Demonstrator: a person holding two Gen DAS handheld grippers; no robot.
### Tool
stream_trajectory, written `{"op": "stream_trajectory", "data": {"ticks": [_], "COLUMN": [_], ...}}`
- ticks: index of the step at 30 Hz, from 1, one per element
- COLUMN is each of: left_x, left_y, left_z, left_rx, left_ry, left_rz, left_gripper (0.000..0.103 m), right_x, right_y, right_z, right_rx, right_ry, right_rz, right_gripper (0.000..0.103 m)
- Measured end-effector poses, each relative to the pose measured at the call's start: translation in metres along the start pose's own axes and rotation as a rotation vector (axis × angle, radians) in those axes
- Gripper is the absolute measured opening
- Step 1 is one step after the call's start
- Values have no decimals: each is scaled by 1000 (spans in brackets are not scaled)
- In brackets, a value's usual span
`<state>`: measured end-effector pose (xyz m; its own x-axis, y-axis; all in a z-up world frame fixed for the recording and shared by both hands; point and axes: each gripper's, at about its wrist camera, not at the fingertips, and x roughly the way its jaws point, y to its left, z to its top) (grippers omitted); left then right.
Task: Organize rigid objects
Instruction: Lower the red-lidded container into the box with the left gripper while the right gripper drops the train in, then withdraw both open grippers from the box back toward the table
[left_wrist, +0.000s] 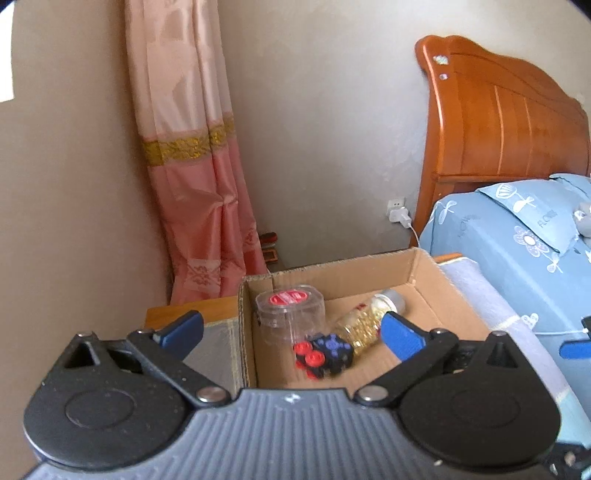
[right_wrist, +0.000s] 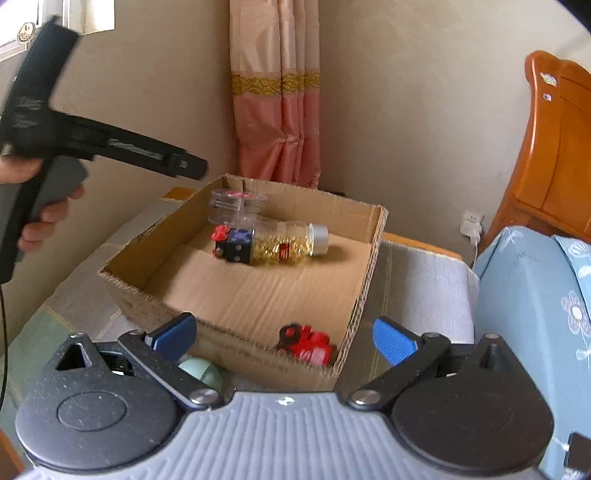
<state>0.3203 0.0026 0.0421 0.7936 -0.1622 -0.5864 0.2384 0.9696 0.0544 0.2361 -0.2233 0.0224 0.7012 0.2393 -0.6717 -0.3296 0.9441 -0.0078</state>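
An open cardboard box (right_wrist: 365, 280) stands on a cloth-covered table. Inside lie a clear round container with a red label (left_wrist: 290, 308), a black cube with red and blue buttons (left_wrist: 325, 350), and a bottle of yellow capsules with a silver cap (right_wrist: 288, 243). A red toy (right_wrist: 310, 343) lies in the box's near corner. My left gripper (left_wrist: 291, 326) is open and empty above the box's near edge. My right gripper (right_wrist: 284, 338) is open and empty in front of the box. The container (right_wrist: 238, 203), the cube (right_wrist: 236, 247) and the box (left_wrist: 424, 280) show in both views.
A pale green round object (right_wrist: 201, 371) lies on the table by my right gripper's left finger. The hand-held left gripper body (right_wrist: 74, 140) hangs at the left. A bed with blue bedding (left_wrist: 517, 251) and a wooden headboard (left_wrist: 498, 122) stands right. A pink curtain (left_wrist: 195, 166) hangs behind.
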Motion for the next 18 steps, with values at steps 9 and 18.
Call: {"op": "stream_trajectory", "data": {"ticks": [9,18], "left_x": [-52,-57], "left_y": [-15,-26], "left_z": [-38,-85], "left_rx": [12,10], "left_ry": [38,84], "left_rz": [-24,-6], "left_gripper": [102,102], "right_x": [-27,-38], "right_y": [14,17], "right_z": [-28,-67], "right_rx": [51,120], "right_ry": [4,-5], "right_rz": [-102,-135], "right_gripper": [103,103]}}
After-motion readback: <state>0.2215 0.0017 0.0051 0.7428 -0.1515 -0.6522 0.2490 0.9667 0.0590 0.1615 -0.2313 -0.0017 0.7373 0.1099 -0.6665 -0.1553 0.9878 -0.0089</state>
